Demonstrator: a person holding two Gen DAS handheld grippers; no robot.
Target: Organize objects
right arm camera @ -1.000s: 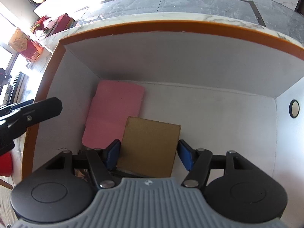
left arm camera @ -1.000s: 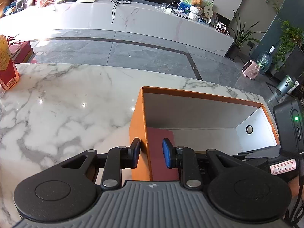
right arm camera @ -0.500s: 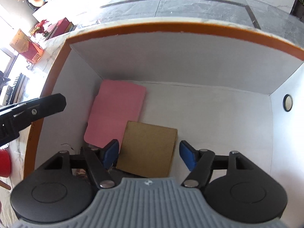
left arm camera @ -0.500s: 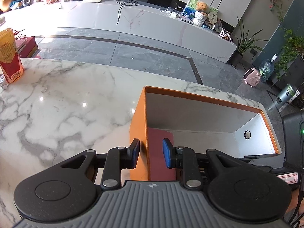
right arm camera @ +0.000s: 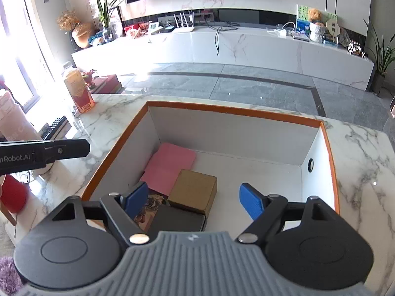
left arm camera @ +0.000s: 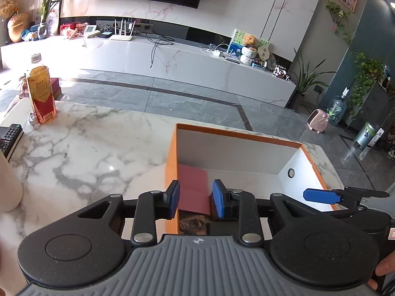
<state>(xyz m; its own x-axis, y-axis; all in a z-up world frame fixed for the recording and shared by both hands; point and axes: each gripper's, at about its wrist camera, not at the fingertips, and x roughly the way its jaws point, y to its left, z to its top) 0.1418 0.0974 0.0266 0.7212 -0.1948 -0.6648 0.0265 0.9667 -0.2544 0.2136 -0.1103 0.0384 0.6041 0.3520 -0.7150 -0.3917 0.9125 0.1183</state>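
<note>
An orange box with a white inside (right arm camera: pixel 232 135) (left arm camera: pixel 246 148) stands on the marble table. In it lie a pink pad (right arm camera: pixel 170 170) (left arm camera: pixel 192 187), a brown cardboard box (right arm camera: pixel 193 192), a black flat item (right arm camera: pixel 177 220) and a patterned item (right arm camera: pixel 148 208). My right gripper (right arm camera: pixel 193 199) is open and empty above the box's near side. My left gripper (left arm camera: pixel 195 201) is open, its fingers astride the box's left wall, not clamped. The right gripper's blue finger (left arm camera: pixel 321 196) shows in the left wrist view.
A drink bottle with a red label (left arm camera: pixel 40 93) (right arm camera: pixel 79 91) stands at the table's far left. A remote control (left arm camera: pixel 9 135) lies at the left edge. A white cylinder (left arm camera: pixel 7 182) and a red object (right arm camera: pixel 12 192) are at the near left.
My right gripper has risen out of the box and opened wider, leaving the brown cardboard box inside. My left gripper has lifted and tilted up a little while staying at the left wall.
</note>
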